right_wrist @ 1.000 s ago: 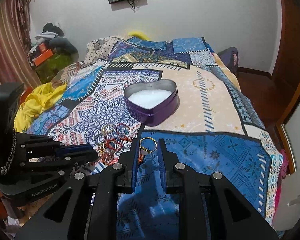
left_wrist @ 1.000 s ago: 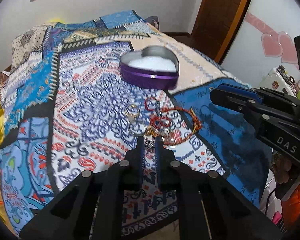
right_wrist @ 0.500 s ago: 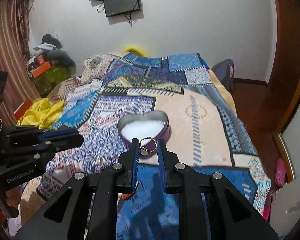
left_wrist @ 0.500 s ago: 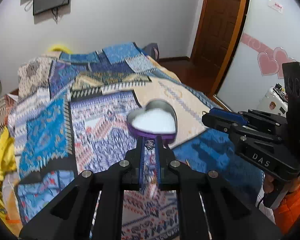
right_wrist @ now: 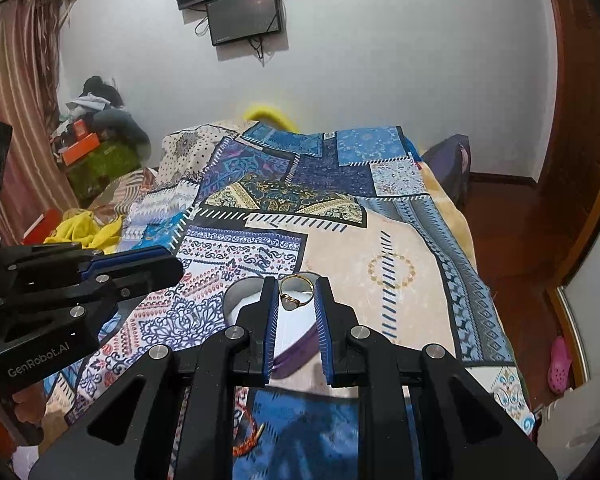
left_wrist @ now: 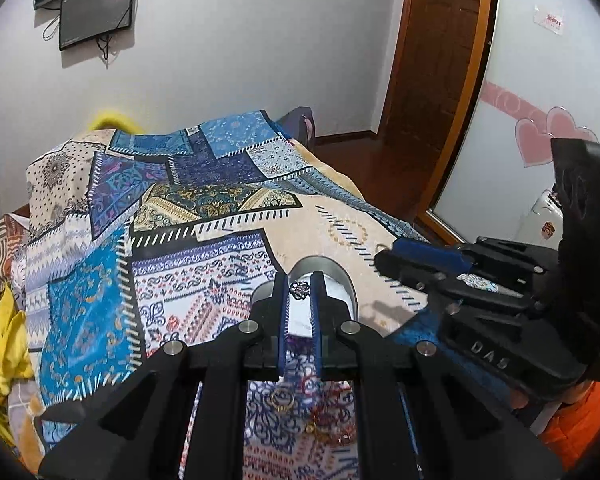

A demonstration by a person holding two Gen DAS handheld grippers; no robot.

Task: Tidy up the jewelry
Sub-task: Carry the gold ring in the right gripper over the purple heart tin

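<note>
A bed (right_wrist: 400, 248) covered by a patchwork quilt is seen, and on it a heart-shaped purple tin (right_wrist: 296, 354) with a white lining. A second ago both tools were held low over the jewelry pile (left_wrist: 320, 428); since then they have been raised and carried forward, so that the tin is now partly hidden behind their fingers. The left tool (left_wrist: 300, 290) is clamped on a small dark charm (left_wrist: 299, 289). The right tool (right_wrist: 296, 296) is closed on a gold ring (right_wrist: 296, 290), though its jaws look slightly wider than before. Both pieces appear poised above the tin, so release into it is judged to be next.
</note>
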